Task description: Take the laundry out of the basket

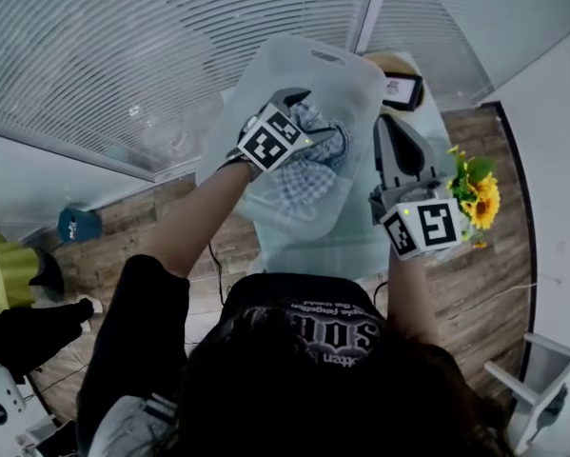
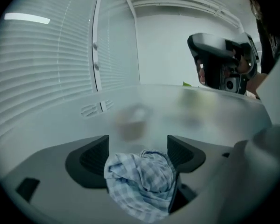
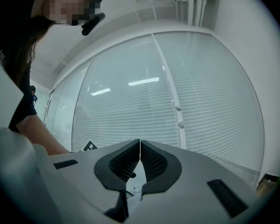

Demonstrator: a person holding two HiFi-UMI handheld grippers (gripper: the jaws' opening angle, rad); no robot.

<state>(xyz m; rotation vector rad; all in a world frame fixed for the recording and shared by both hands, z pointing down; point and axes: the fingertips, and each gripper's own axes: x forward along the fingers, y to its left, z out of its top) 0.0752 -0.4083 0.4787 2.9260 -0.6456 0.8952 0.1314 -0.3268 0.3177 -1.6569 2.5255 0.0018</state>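
A translucent white laundry basket [image 1: 356,74] stands on a glass table [image 1: 308,253] in the head view. Inside it lies a blue-and-white checked cloth [image 1: 308,174]. My left gripper [image 1: 313,117] reaches down into the basket, right over the cloth. In the left gripper view its jaws [image 2: 138,143] stand wide apart with the bunched checked cloth [image 2: 142,181] lying between them, the pads not pressing on it; the basket wall [image 2: 177,115] rises just ahead. My right gripper [image 1: 391,127] hangs beside the basket's right side, shut and empty [image 3: 140,146].
A bunch of sunflowers [image 1: 480,198] stands at the table's right edge, close to the right gripper. A dark framed picture [image 1: 402,89] sits behind the basket. Window blinds [image 1: 123,55] fill the far side. A green seat [image 1: 13,269] is on the floor at left.
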